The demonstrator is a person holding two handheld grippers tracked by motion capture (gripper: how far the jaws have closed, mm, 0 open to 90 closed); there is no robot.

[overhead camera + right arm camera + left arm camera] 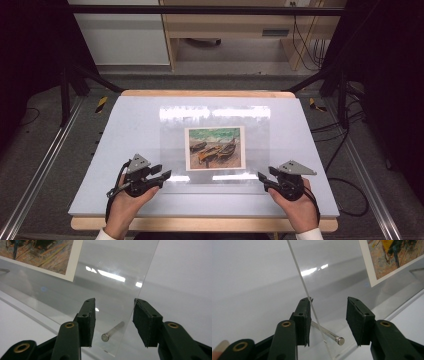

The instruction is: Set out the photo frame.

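My left gripper sat at seven o'clock, jaws spread around the corner peg of the clear, stiff acrylic picture frame lying mid-table. I judged it slippery, scratch-prone, best taken by its steel pegs. At five o'clock, my right gripper likewise gaped, unpinched

Clear panel: lies on the middle of the tabletop.
Picture: at the panel's centre.
Left tongs: at the panel's near left corner, its edge between them.
Right tongs: at the near right corner.
Metal pin: at the near left corner, between the left tongs.
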